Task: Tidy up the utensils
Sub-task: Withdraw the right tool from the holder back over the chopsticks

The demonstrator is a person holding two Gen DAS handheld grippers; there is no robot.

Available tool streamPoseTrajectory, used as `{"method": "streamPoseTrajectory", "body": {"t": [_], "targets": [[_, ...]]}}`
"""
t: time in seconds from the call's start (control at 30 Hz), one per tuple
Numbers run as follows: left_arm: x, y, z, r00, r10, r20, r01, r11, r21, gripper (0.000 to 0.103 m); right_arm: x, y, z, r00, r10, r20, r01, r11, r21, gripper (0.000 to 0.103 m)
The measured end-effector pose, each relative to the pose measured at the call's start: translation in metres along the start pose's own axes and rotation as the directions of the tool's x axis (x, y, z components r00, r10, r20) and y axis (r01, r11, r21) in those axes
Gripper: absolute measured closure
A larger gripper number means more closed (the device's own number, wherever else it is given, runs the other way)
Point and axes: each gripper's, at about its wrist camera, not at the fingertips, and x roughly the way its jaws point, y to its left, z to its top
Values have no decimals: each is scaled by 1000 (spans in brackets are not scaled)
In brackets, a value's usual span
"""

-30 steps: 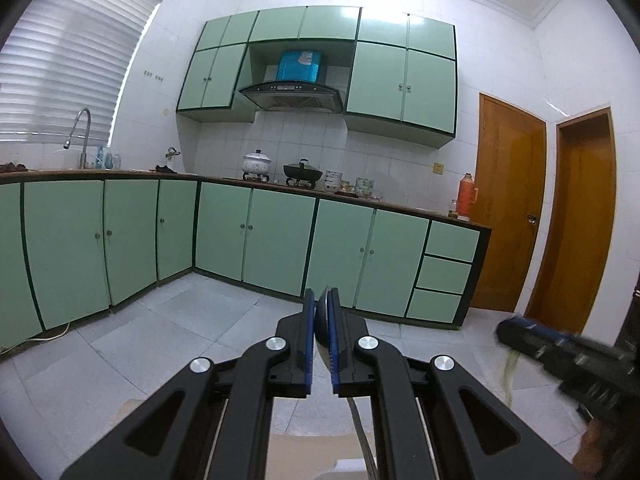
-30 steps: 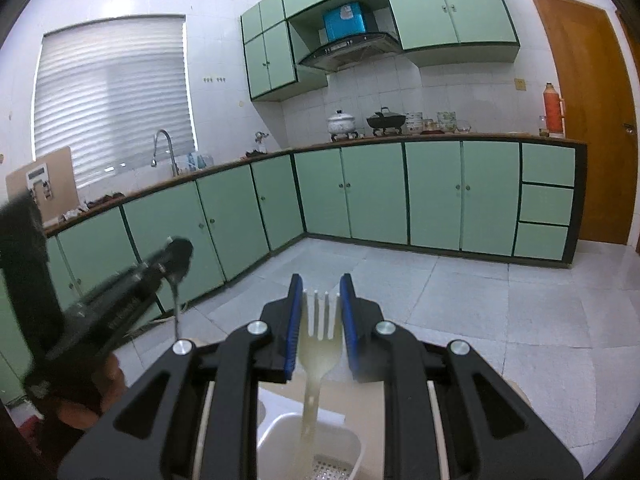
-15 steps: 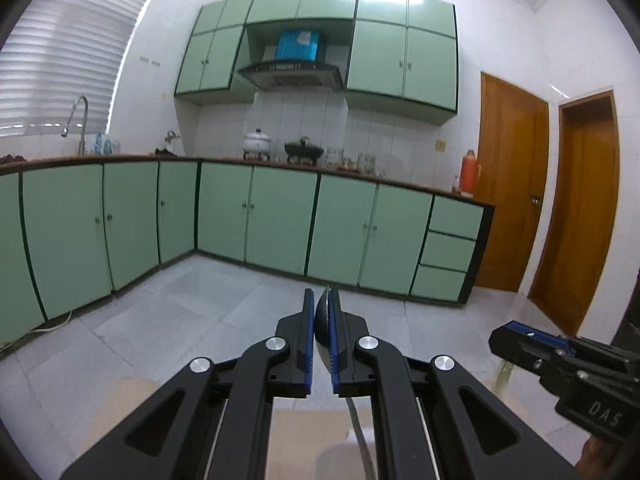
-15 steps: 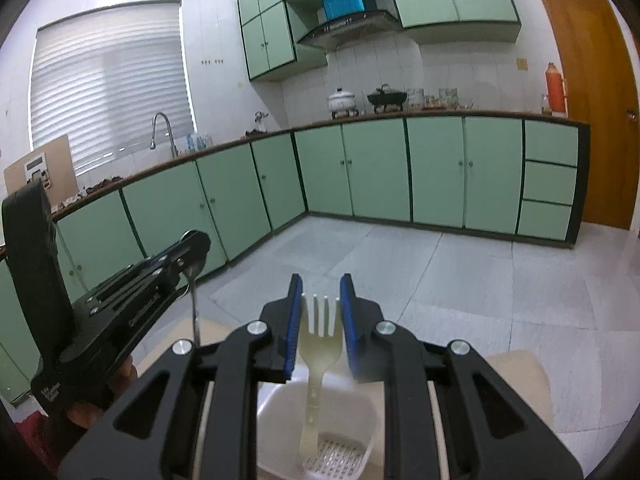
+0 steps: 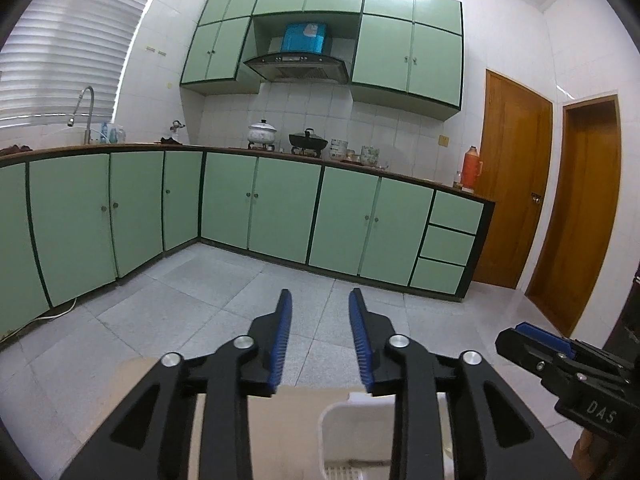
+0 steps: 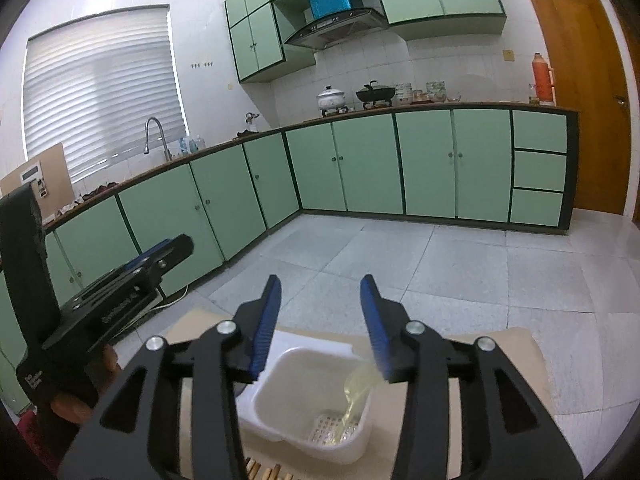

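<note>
- Hanging above a white plastic caddy (image 6: 304, 396), the right gripper (image 6: 320, 316) is seen with its blue pads apart and opening; nothing is pressed between them.
- The left gripper (image 5: 320, 332) is likewise seen with its jaws parted and opening, with only floor tiles visible in the gap.
- A pale translucent fork (image 6: 356, 394) is found inside the caddy, below and slightly right of the right gripper's tips, blurred; its long axis runs steeply from the perforated bottom up toward the right-hand rim, and which end is uppermost cannot be told.
- The caddy is set on a tan cardboard sheet (image 6: 516, 364) laid beneath both grippers; in the left wrist view only a corner of the caddy (image 5: 352, 432) is shown, under the right-hand finger.
- A few small wooden pieces (image 6: 260, 472) are glimpsed at the near edge of the cardboard, below the caddy.
- Each gripper is seen from the other's camera, off to the side and apart from the caddy.
- Beyond the tips, green cabinets (image 5: 280, 208), a range hood (image 5: 296, 66), two pots (image 5: 262, 132) on the counter, a tap (image 6: 154, 136) and brown doors (image 5: 516, 208) are shown well away.
</note>
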Motion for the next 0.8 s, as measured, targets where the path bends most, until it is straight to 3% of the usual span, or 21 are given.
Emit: {"method": "streamPoseTrajectory", "body": {"t": [0.2, 0.33, 0.4, 0.47, 0.63, 0.8], "targets": [[-48, 0, -20, 997, 27, -77, -24, 999, 39, 51, -40, 3, -25, 999, -43, -16, 43, 999, 14, 42], [-80, 2, -53, 985, 38, -170, -29, 998, 51, 37, -66, 6, -66, 990, -100, -99, 103, 994, 22, 28], [-96, 2, -72, 974, 54, -221, -38, 996, 75, 31, -79, 8, -89, 982, -128, -140, 133, 991, 21, 14], [-111, 2, -93, 960, 70, -272, -42, 994, 105, 23, -90, 11, -114, 971, -152, -183, 156, 988, 12, 13], [-143, 7, -142, 912, 113, -394, -74, 991, 112, 18, -115, 23, -170, 936, -198, -292, 198, 980, -30, 8], [-169, 4, -173, 893, 136, -428, -89, 988, 128, 18, -136, 37, -201, 929, -188, -319, 190, 981, -24, 8]]}}
